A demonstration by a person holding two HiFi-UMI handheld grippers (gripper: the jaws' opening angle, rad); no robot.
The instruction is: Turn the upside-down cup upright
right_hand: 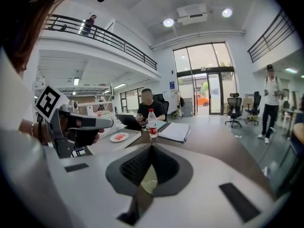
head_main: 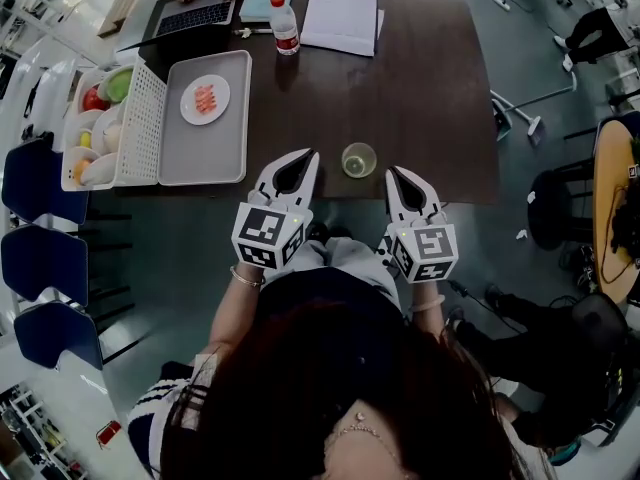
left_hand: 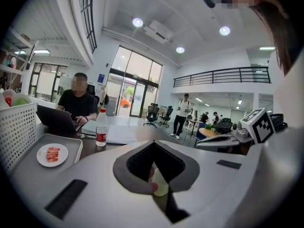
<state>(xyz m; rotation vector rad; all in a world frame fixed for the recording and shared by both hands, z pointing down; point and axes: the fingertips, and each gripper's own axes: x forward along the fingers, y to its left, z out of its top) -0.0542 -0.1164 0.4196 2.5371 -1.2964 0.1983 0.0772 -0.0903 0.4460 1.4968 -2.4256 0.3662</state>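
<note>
A small clear greenish cup [head_main: 359,160] stands on the dark table [head_main: 420,88] near its front edge, and its round rim seems to face up. My left gripper [head_main: 305,157] is shut and empty just left of the cup. My right gripper [head_main: 393,174] is shut and empty just right of it. Neither touches the cup. In the left gripper view the cup [left_hand: 159,182] shows low through the notch behind the closed tips of the left gripper [left_hand: 153,143]. In the right gripper view the cup [right_hand: 148,181] shows the same way behind the right gripper [right_hand: 152,147].
A grey tray [head_main: 205,153] with a white plate of pink food [head_main: 205,99] lies at the left beside a white basket [head_main: 143,123] of fruit. A water bottle [head_main: 285,26], papers [head_main: 341,14] and a laptop [head_main: 192,15] under a person's hands lie at the far edge. Blue chairs [head_main: 30,258] stand left.
</note>
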